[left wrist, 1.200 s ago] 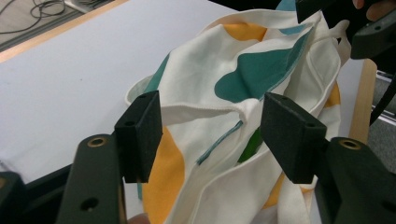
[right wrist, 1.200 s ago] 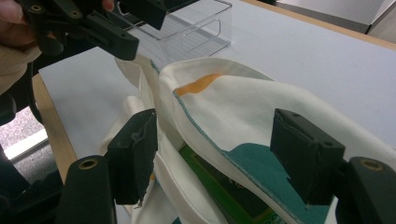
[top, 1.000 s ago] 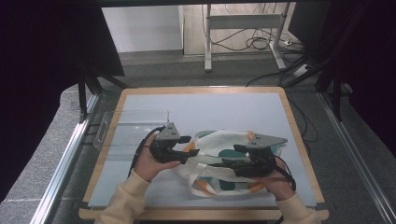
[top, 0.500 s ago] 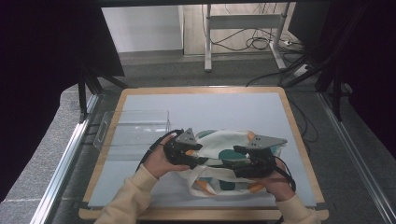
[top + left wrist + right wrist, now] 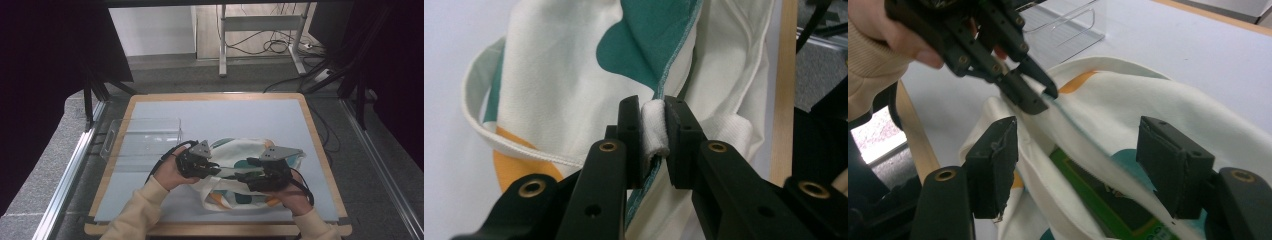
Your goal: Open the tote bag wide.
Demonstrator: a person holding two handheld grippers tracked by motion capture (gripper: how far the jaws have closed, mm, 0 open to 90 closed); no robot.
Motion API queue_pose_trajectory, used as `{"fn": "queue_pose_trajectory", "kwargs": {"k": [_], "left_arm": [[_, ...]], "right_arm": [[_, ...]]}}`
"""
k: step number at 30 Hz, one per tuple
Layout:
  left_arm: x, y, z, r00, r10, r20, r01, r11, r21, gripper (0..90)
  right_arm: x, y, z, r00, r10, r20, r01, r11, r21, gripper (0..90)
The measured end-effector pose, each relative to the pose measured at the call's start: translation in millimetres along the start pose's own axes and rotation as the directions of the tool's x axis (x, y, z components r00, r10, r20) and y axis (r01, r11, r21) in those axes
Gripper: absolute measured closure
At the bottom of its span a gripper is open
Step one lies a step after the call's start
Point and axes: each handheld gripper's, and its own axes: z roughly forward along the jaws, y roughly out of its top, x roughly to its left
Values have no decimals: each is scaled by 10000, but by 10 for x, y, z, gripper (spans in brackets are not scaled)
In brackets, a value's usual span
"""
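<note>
Left gripper view: left gripper (image 5: pixel 654 131), jaws just closed, pinching folded rim of cream tote bag (image 5: pixel 574 90), right gripper view: right gripper (image 5: pixel 1075 160) wide open astride bag mouth, green box (image 5: pixel 1098 200) inside, high view: bag lower centre of table (image 5: pixel 165 107), teal and orange patches.

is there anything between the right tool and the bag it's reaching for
Nothing visible does. The right tool stands open directly over the cloth bag, whose mouth edge runs between its jaws with no other thing between. The left tool has just been closing and now pinches the bag's rim off to one side.
</note>
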Motion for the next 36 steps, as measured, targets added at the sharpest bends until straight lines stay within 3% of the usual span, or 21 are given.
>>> {"fn": "queue_pose_trajectory", "kwargs": {"k": [15,24,30,36], "left_arm": [[26,14,-21,9989,-346,-320,339,9992,-220,804],[41,17,-44,9979,-385,-512,369,9988,-318,806],[45,25,-48,9964,-598,-603,572,9974,-443,807],[72,50,-64,9948,-551,-860,510,9975,-489,807]], "right_arm": [[108,-38,172,9971,-236,-721,309,9942,1029,482],[124,-85,247,9950,-388,-918,529,9864,1558,663],[92,-120,271,9940,-210,-1078,399,9834,1769,806],[71,-142,273,9941,-121,-1082,313,9837,1773,860]]}}
